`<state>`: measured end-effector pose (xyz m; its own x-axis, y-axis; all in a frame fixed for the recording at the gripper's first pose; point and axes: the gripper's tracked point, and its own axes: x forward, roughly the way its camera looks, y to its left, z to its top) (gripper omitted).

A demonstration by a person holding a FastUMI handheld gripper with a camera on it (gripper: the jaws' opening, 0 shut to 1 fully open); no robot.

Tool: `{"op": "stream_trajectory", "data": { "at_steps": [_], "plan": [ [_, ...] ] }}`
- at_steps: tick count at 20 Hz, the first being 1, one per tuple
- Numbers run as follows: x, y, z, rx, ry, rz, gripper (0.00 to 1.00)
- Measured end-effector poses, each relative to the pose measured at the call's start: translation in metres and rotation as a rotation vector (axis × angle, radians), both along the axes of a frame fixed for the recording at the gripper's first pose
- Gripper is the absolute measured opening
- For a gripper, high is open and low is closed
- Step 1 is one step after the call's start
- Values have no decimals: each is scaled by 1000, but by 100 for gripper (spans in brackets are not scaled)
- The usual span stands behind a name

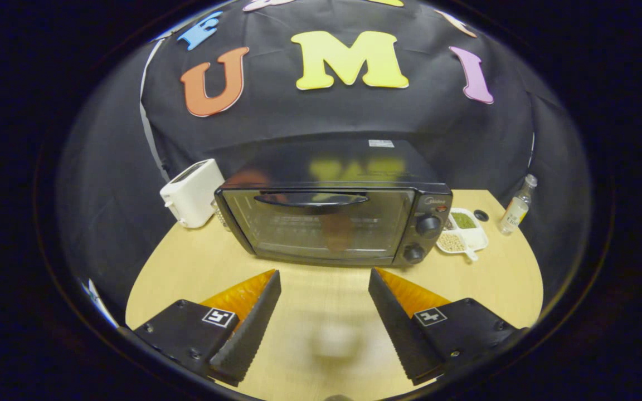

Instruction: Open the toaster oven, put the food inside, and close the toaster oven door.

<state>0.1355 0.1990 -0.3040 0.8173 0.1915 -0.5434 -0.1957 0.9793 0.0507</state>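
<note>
Wooden bench point(321, 301) is lying bare between and just ahead of the tongs point(324, 289), which are gaping wide and gripping nothing. Beyond them one toaster oven point(332, 223) is sitting with its door shut; one white toaster point(191, 192) is standing beyond-left, one divided dish point(463, 234) and one bottle point(516, 211) beyond-right.

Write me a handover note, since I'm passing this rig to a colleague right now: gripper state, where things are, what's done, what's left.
Hand-held gripper: open, holding nothing, fingers apart over the wooden table.
Toaster oven: just beyond the fingers, door shut, handle across the top of the door.
Beside it: white toaster, divided dish, small bottle.
Done: nothing yet.
Left: open the door, put the food in, close the door.
</note>
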Motion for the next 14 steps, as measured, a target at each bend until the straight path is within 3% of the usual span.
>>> {"op": "stream_trajectory", "data": {
  "at_steps": [8,14],
  "plan": [
    [-26,-68,-2,-35,-4,-83,100],
    [-63,-173,31,-69,-55,-197,100]
  ]
}}
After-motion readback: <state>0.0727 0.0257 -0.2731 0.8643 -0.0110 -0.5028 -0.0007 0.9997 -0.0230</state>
